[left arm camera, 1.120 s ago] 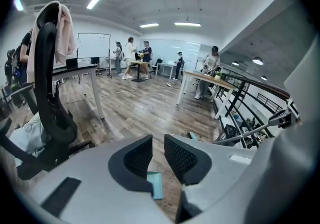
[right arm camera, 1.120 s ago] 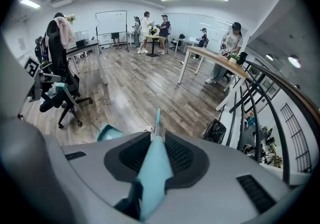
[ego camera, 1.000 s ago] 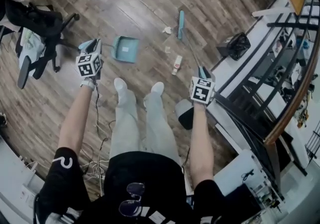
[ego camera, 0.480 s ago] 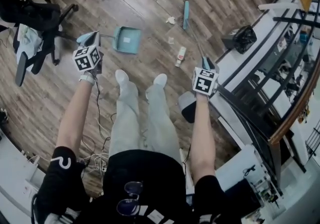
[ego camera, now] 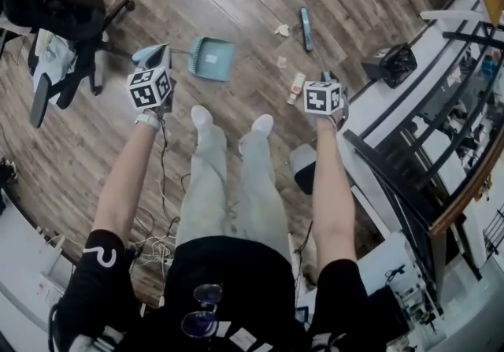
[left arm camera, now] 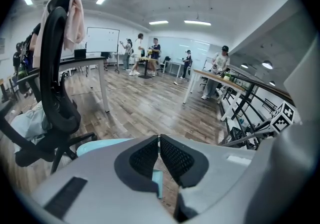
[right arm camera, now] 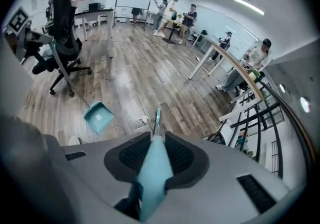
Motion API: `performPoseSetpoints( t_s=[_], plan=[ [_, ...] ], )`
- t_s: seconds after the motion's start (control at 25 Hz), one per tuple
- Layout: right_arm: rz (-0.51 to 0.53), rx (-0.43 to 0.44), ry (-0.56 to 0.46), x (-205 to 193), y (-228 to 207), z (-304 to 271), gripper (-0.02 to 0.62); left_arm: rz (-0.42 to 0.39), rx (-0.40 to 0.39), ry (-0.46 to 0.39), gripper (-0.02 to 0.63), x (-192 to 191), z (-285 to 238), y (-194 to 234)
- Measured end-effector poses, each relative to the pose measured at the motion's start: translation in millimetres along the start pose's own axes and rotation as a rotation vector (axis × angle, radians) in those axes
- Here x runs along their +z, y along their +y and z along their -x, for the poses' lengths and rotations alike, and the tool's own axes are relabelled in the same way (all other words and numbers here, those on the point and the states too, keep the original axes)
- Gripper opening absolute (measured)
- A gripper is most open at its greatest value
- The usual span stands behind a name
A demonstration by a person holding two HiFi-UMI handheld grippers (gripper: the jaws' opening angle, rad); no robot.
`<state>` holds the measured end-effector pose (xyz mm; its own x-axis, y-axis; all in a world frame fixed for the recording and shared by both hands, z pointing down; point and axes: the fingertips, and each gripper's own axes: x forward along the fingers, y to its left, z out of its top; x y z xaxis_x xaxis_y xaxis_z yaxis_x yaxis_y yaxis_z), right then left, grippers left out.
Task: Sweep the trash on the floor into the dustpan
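My right gripper (right arm camera: 158, 137) clamps the broom handle (right arm camera: 152, 178), its long axis running ahead. Crumpled paper (ego camera: 281, 29) lies just left of the broom head (ego camera: 305, 29), toward the dustpan (ego camera: 211, 57), whose handle my left gripper (left arm camera: 159, 140) pinches.

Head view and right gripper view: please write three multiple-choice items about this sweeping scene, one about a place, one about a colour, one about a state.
1. In the head view, the dustpan lies: A) left of the broom head B) right of it C) upon it
2. The dustpan is: A) red B) teal C) yellow
3. The right hand-held gripper is: A) open, empty B) shut on paper C) shut on the broom handle
Answers: A, the pan shows leftward of it; B, seen in both views; C, the teal handle sits between its jaws.
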<state>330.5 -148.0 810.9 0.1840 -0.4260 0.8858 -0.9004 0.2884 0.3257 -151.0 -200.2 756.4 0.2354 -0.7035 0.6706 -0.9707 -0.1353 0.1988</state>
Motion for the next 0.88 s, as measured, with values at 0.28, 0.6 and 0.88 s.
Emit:
performPoseSetpoints(
  t_s=[0.28, 0.6, 0.88],
  plan=[
    [0.225, 0.059, 0.015, 30.6, 56.9, -4.8, 0.086, -0.067, -0.01, 0.004, 0.012, 0.3, 1.2, -2.3],
    [0.213, 0.087, 0.022, 17.1, 97.3, 16.3, 0.084, -0.076, -0.033, 0.009, 0.012, -1.8, 2.8, -1.9],
    [0.217, 0.125, 0.017, 8.4, 148.2, 41.8, 0.084, -0.08, -0.06, 0.021, 0.011, -5.0, 5.0, -0.1]
  ],
)
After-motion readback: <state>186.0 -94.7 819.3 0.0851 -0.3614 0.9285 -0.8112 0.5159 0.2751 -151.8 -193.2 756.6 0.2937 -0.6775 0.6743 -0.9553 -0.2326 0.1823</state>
